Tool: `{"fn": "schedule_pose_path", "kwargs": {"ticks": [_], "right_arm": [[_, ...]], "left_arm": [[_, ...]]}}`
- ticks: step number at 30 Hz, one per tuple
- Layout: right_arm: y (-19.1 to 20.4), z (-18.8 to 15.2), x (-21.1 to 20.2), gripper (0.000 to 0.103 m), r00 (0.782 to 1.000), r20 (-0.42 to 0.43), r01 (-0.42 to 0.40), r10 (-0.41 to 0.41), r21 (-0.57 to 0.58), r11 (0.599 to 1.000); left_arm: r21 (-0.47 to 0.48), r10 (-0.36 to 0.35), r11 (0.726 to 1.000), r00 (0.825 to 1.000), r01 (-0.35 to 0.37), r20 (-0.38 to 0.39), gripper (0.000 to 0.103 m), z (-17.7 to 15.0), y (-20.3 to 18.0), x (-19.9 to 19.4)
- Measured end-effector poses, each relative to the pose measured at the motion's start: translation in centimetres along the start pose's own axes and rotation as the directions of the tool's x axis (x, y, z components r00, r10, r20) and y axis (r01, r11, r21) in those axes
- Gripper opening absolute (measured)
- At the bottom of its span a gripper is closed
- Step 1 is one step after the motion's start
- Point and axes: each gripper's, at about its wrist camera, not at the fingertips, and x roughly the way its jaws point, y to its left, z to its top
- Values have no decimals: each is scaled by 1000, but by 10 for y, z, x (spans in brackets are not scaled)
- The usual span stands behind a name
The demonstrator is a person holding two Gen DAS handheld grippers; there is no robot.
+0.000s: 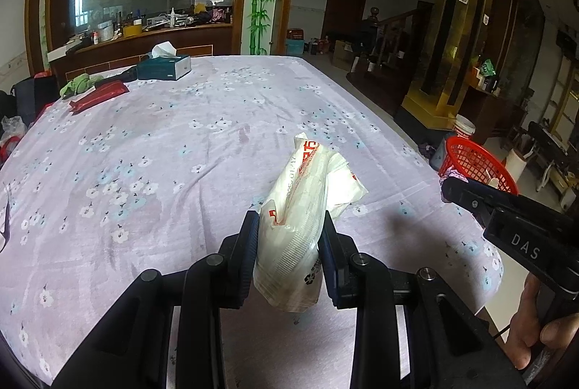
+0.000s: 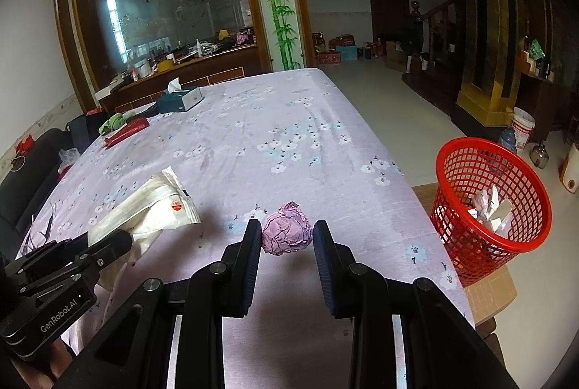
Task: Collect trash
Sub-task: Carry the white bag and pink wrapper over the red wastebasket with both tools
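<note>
Left gripper (image 1: 289, 253) jaws clamp white wrapper (image 1: 300, 226); loose tail may snag. Right gripper (image 2: 287, 240) jaws wide around pink paper ball (image 2: 287, 233) (not pinched): close before lifting, or you drop it short of red basket (image 2: 492, 204) off bench (image 2: 253, 143).

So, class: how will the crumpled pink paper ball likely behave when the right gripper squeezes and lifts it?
The crumpled pink paper ball looks creased and hollow, so it probably crushes and weighs little. Roundish, it might roll on the tablecloth if a pad nudges it. The right gripper straddles it.

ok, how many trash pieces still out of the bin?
2: white wrapper clamped in the left gripper; pink paper ball on the tablecloth between the open right gripper fingers. None hidden, apparently.
</note>
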Motion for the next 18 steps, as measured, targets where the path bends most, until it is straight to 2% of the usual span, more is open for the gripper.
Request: {"fn": "schedule_pose_path", "kwargs": {"ticks": [18], "right_arm": [[-35,11,-13,32,1000,10,5,-5,79,997]], "left_arm": [[20,-63,998,998,63,3,31,13,-19,7]]}}
